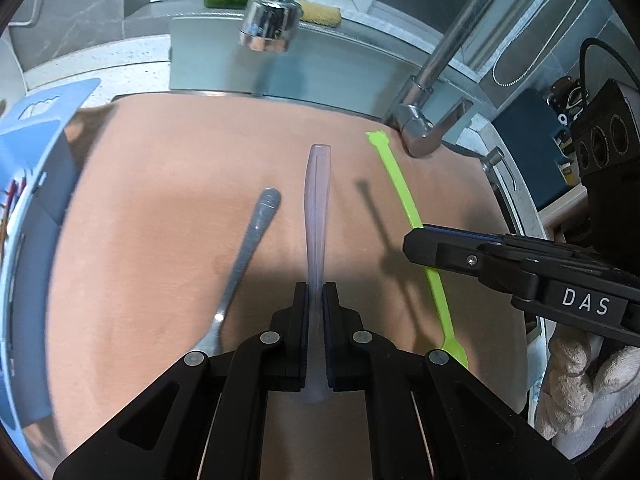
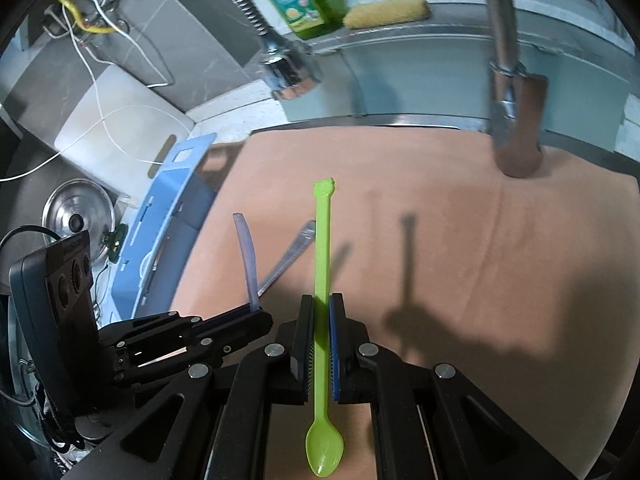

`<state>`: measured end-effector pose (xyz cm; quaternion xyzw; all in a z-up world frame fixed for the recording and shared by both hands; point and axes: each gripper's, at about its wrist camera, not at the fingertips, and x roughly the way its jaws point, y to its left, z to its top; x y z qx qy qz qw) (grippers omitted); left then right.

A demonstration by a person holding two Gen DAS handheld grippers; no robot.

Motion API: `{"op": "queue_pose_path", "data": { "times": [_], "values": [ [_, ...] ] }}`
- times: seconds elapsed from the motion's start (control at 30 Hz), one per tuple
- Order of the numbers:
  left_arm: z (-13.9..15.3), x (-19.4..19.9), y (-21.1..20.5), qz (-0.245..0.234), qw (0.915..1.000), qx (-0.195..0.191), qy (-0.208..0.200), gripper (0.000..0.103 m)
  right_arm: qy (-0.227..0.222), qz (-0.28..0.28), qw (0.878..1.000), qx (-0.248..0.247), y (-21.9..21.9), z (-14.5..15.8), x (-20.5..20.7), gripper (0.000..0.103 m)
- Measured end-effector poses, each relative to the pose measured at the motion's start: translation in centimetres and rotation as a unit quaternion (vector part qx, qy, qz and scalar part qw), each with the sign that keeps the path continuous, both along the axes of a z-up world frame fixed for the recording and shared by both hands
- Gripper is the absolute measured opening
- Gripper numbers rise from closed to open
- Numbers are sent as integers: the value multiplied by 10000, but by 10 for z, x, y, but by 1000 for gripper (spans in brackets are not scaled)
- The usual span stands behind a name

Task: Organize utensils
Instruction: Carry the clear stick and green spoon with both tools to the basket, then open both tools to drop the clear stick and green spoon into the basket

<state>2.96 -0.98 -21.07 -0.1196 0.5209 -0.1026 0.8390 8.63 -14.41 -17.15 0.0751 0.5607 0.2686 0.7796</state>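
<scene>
three utensils show in the left wrist view, all on the peach mat point(image 1: 160, 200) that covers the tabletop: one clear lilac handle point(image 1: 318, 208), one metal fork point(image 1: 244, 256), one green spoon point(image 1: 404, 196). the left tool point(image 1: 316, 320) is closed narrow on the lilac handle, whose long axis runs straight ahead from the tool toward the mat's far edge by the sink point(image 1: 328, 68). the fork lies loose just to its left, handle angled toward the far edge, its tines near the left tool's linkage. the green spoon lies toward the mat's right edge, and the right tool point(image 1: 424, 246) crosses over it from that side.

in the right wrist view the count is the same, one of each. the right tool point(image 2: 320, 340) is clamped narrow on the green spoon point(image 2: 322, 248), its bowl nearest the camera and its handle pointing at the far edge. the left tool point(image 2: 256, 316) sits just to the left, holding the lilac handle point(image 2: 246, 252), which tilts up. the fork point(image 2: 288, 256) lies between the two held pieces, nearer the left tool; whether the held pieces are lifted clear of the mat is hard to tell. one blue holder point(image 2: 168, 216) stands off the mat's left edge, probably the destination.
</scene>
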Motion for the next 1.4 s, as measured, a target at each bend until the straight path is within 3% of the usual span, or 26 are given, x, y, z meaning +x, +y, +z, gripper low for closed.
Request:
{"op": "queue_pose_path", "data": {
  "times": [0.3,0.87,1.07,1.2,1.4],
  "values": [
    [18,-12,38,208,9997,24,-137,5,133,178,9994,270,43,8,3,6],
    [46,-44,176,985,9944,190,-340,5,383,639,9942,770,166,28,5,6],
    [44,-46,216,1193,9925,59,-277,6,518,748,9921,868,209,29,9,6],
    [41,-45,234,1256,9914,-247,-264,5,469,806,9920,852,230,28,13,6],
    [21,-31,256,1370,9903,-224,-66,5,663,773,9919,765,253,10,19,6]
  ]
}}
